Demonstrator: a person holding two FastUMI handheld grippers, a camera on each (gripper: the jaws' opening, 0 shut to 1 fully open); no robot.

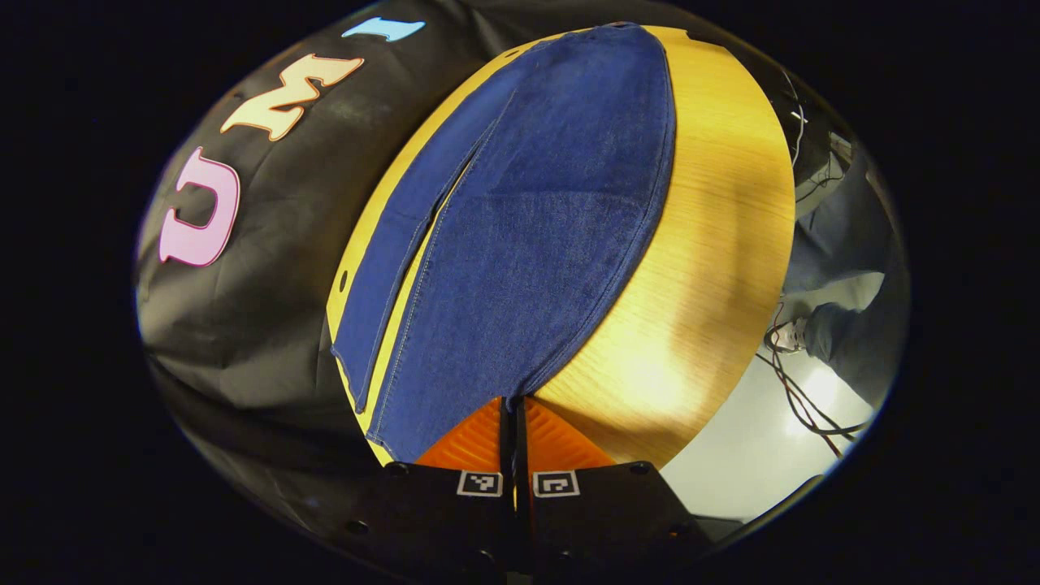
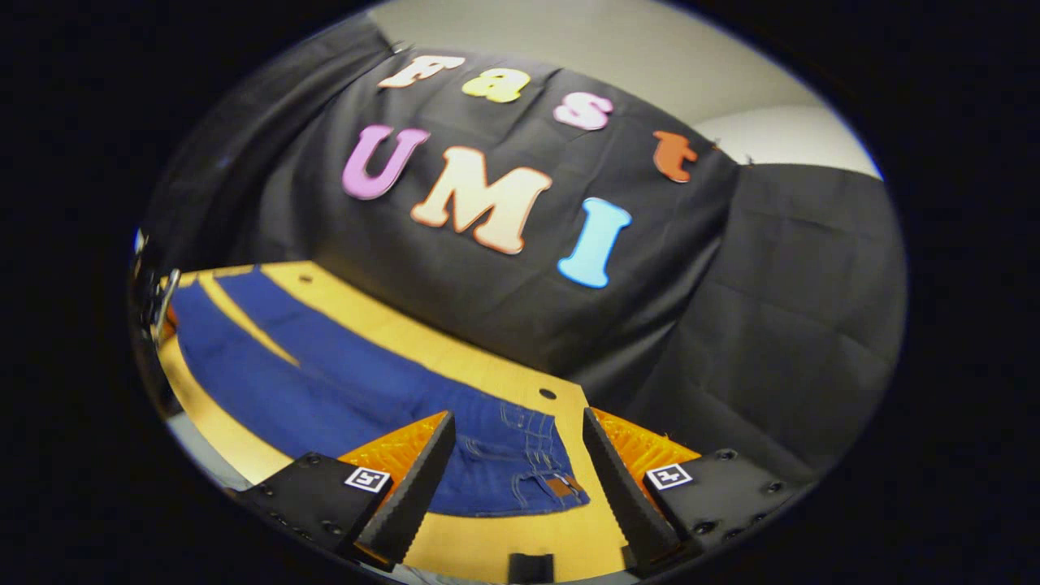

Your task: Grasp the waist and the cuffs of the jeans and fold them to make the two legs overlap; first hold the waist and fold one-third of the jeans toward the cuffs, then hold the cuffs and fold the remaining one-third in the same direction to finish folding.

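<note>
Jeans (image 1: 520, 244) lying flat on the wooden tabletop (image 1: 715, 244), legs spread apart, not yet overlapped. Left gripper (image 1: 515, 406) is pinching the cuff edge of the near leg, fingers clenched on denim. Right gripper (image 2: 516, 463) is hovering over the waist (image 2: 520, 455), fingers released wide, nothing between them. Denim is looking soft, floppy, moderately heavy, not slippery; best gripping the thick waistband seam and the hemmed cuff, where the cloth probably won't slide out.
</note>
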